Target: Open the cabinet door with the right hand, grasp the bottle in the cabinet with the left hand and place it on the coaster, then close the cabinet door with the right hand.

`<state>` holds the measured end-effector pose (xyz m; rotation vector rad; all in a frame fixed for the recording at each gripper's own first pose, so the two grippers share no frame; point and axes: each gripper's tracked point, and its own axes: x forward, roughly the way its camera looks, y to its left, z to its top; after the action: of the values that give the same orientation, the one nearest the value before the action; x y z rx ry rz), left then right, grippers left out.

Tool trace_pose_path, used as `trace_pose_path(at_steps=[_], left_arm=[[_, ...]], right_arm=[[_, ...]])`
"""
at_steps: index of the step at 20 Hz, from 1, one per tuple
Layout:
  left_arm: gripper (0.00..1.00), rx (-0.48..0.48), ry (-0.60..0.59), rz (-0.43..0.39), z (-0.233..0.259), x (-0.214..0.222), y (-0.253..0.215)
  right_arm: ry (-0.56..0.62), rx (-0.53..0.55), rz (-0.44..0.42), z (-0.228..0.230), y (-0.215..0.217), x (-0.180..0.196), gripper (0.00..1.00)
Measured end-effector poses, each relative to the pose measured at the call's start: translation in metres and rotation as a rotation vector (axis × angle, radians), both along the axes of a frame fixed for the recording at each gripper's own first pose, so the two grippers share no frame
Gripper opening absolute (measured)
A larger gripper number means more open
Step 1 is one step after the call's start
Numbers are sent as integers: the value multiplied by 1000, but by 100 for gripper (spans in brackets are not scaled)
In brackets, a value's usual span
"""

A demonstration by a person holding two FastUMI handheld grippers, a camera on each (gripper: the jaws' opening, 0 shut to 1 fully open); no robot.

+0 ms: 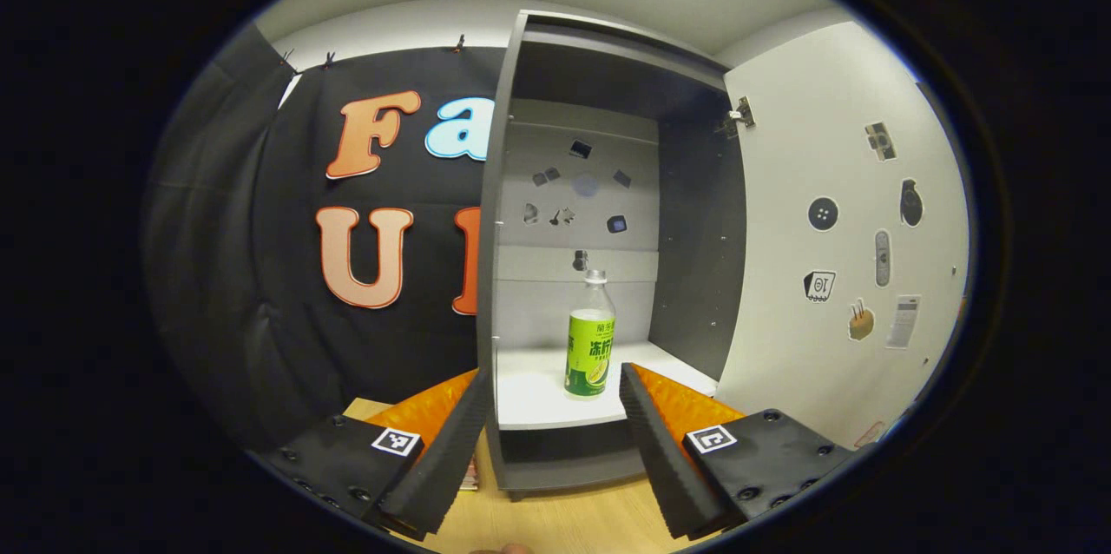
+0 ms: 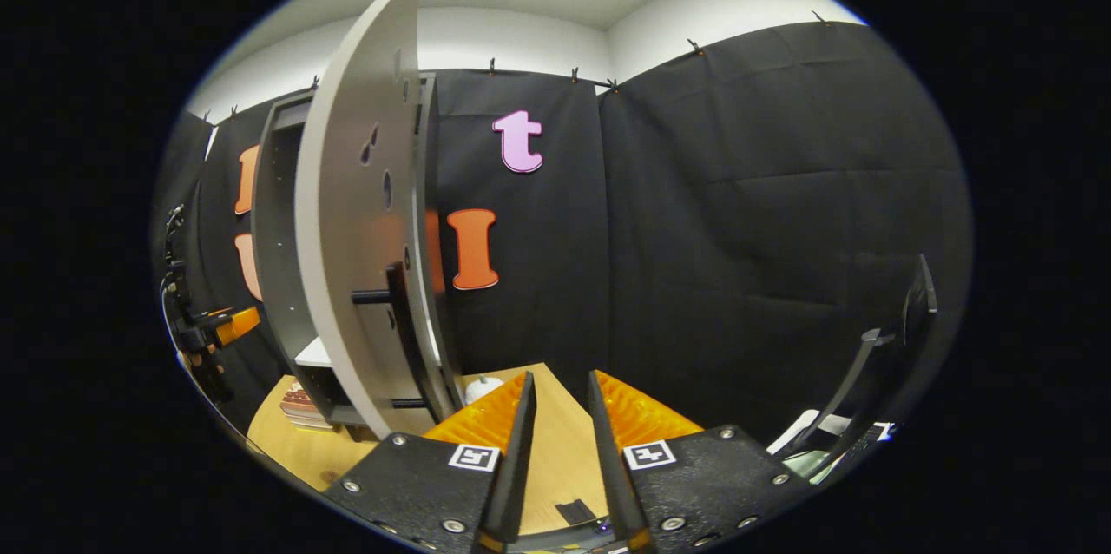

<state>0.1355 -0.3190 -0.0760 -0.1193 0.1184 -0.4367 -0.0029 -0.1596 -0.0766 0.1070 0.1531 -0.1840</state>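
The grey cabinet (image 1: 503, 215) stands open, its white door (image 1: 833, 233) swung out to the right. On its white shelf (image 1: 529, 398) a clear bottle (image 1: 590, 337) with a green label and a white cap stands upright. My left gripper (image 1: 554, 373) is open just in front of the shelf. The bottle is a little beyond its fingertips and between their lines, untouched. In the right gripper view the door (image 2: 347, 224) shows nearly edge-on, its black bar handle (image 2: 395, 311) facing me. My right gripper (image 2: 561, 380) is to the right of the handle, apart from it, open by a narrow gap and holding nothing.
The cabinet sits on a wooden table (image 1: 555, 519). A stack of books (image 2: 299, 402) lies by its base. A small white round object (image 2: 482, 386) lies behind the door. A dark stand (image 2: 877, 380) rises at the right. The left gripper and its hand (image 2: 208, 328) show far left.
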Motion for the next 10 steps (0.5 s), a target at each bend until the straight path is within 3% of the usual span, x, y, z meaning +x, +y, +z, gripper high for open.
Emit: trace_pose_path(at_steps=[2,3,4,5,6,10], left_arm=[[98,-1,-2,-3,-3,19,-18],[96,0,-2,-6,-3,27,-27],[96,3,-2,-3,-6,37,-36],[96,11,-6,-1,-8,46,-44],[96,19,-6,-4,-12,56,-55],[96,45,-25,-6,-24,96,-86]], right_arm=[[2,10,-24,-3,-12,1,53],[-1,15,-31,-4,-17,0,70],[-1,17,-37,-4,-22,3,74],[0,19,-46,-7,-27,5,89],[1,20,-56,-8,-32,10,96],[14,28,-91,-16,-50,17,93]])
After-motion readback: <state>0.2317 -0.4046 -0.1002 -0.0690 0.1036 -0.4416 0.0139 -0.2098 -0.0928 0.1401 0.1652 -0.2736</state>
